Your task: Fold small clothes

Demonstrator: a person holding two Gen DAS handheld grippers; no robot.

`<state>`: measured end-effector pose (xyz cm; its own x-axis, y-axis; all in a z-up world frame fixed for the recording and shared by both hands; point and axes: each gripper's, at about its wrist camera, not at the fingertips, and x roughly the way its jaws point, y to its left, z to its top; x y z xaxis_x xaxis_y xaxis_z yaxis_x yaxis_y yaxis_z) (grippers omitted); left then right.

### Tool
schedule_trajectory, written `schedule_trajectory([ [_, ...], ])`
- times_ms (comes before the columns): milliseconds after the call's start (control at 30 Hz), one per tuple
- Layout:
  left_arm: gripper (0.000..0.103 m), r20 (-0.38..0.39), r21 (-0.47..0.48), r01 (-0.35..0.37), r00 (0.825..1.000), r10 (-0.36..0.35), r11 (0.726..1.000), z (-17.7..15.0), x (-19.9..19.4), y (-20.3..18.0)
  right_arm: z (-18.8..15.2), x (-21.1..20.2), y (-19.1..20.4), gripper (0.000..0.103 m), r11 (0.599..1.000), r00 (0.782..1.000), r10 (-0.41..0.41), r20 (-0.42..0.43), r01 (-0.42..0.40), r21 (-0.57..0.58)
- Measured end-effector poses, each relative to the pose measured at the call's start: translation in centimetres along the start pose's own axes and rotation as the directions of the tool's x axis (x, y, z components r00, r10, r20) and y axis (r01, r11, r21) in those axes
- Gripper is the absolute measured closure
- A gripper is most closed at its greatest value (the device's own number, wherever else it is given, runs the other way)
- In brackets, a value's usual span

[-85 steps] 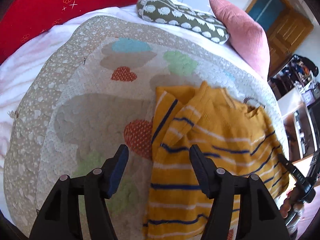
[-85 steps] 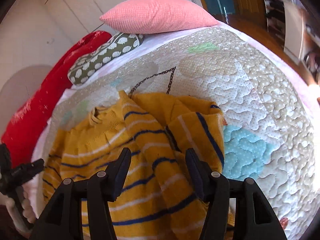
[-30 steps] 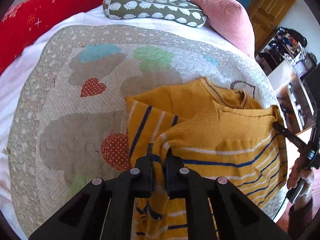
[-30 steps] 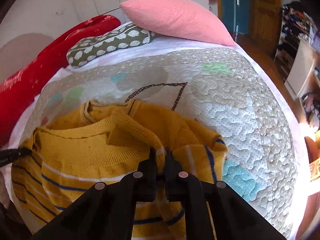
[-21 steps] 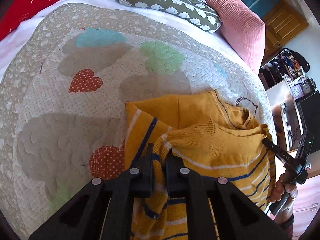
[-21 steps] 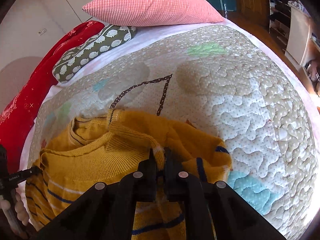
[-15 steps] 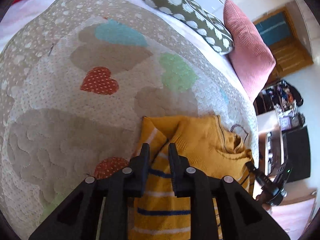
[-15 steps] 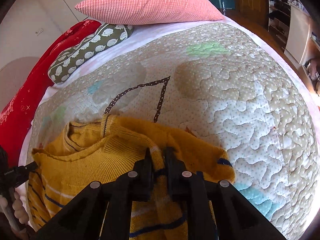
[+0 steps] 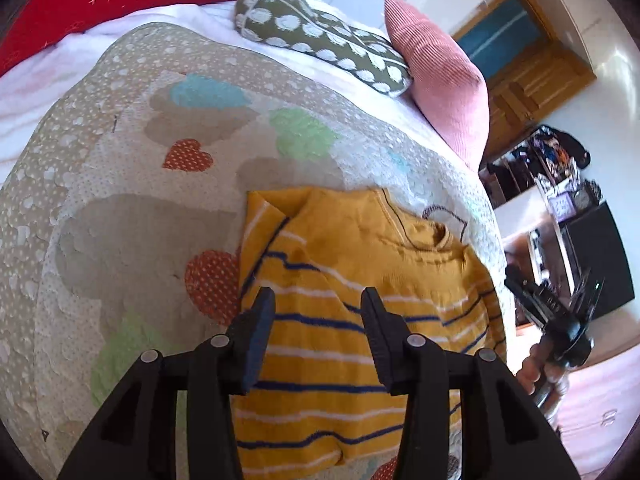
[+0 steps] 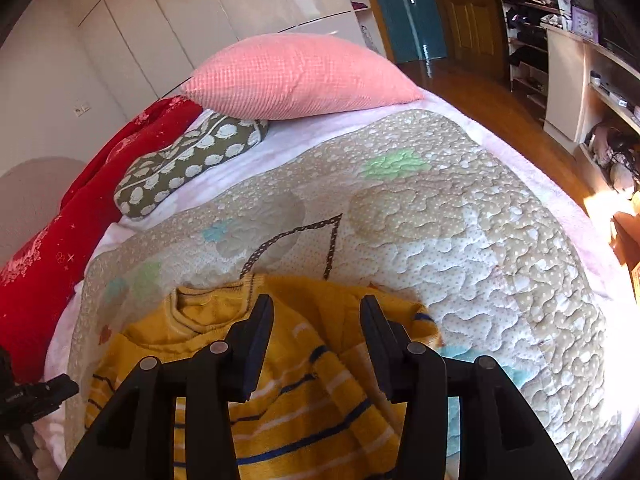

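Note:
A small yellow sweater (image 9: pixel 344 320) with blue and white stripes lies folded on the quilted mat (image 9: pixel 132 208), its collar toward the pillows. My left gripper (image 9: pixel 318 300) is open and empty, just above the sweater's left part. My right gripper (image 10: pixel 316 308) is open and empty above the sweater (image 10: pixel 304 392) near its collar. The right gripper also shows in the left wrist view (image 9: pixel 552 312) at the sweater's right edge. The left gripper shows in the right wrist view (image 10: pixel 28 396) at the far left.
A pink pillow (image 10: pixel 296 76), a green spotted pillow (image 10: pixel 188 164) and a red blanket (image 10: pixel 60 232) lie at the head of the bed. The bed edge, wooden floor (image 10: pixel 500 116) and shelves (image 10: pixel 568 60) are to the right.
Both grippers held the sweater's lower edge, carried it up toward the collar, and have now opened and let go. The sweater lies folded in half.

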<state>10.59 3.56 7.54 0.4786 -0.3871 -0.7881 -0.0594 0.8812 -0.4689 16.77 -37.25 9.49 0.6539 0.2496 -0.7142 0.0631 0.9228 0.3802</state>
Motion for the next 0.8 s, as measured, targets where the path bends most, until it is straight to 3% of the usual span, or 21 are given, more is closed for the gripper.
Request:
schedule_trajectory([
  [100,0.055,-0.029,0.047,-0.053,0.998,0.054,0.997,-1.9,1.7,-0.8,-1.1,1.6,1.6,0.055,0.985,0.979,0.165,-0.121,-0.170,-0.035],
  [133,0.055,-0.033,0.052,-0.084,0.996,0.085,0.995,-2.4,2.4,-0.8,-1.3,2.5,1.7,0.055,0.982,0.972,0.174,-0.159,-0.184,-0.048],
  [233,0.054,-0.015,0.077,-0.140,0.990,0.142,0.987,-3.5,3.0,-0.3,-1.6,4.3,-1.1,0.058,1.000,0.987,0.026,-0.160,-0.028,-0.013],
  [333,0.046,-0.022,0.052,-0.144,0.989,0.145,0.988,-3.6,3.1,0.8,-1.9,3.9,-7.4,0.065,0.978,0.993,0.035,-0.113,-0.011,0.207],
  [400,0.047,-0.037,0.005,-0.103,0.994,0.103,0.995,-3.4,2.5,1.8,-2.1,2.7,-10.1,0.073,0.956,0.994,0.067,-0.087,-0.039,0.289],
  [500,0.046,-0.011,-0.049,-0.088,0.996,0.088,0.995,-3.4,0.4,3.4,-2.3,-1.1,-9.7,0.065,0.982,0.996,-0.068,-0.059,0.077,0.174],
  [567,0.045,0.002,-0.059,-0.083,0.997,0.083,0.995,-4.0,-1.0,4.3,-3.6,-4.1,-9.0,0.061,0.995,0.998,-0.061,-0.029,0.063,0.083],
  [633,0.040,0.003,-0.067,-0.069,0.998,0.070,0.995,-5.1,-2.0,5.2,-5.6,-6.8,-9.2,0.058,0.996,0.998,-0.055,-0.004,0.055,0.067],
  [800,0.038,-0.046,-0.061,-0.005,0.999,0.003,0.998,-7.9,-1.8,5.7,-11.4,-11.1,-12.8,0.053,0.983,1.000,0.019,0.008,-0.020,0.181],
])
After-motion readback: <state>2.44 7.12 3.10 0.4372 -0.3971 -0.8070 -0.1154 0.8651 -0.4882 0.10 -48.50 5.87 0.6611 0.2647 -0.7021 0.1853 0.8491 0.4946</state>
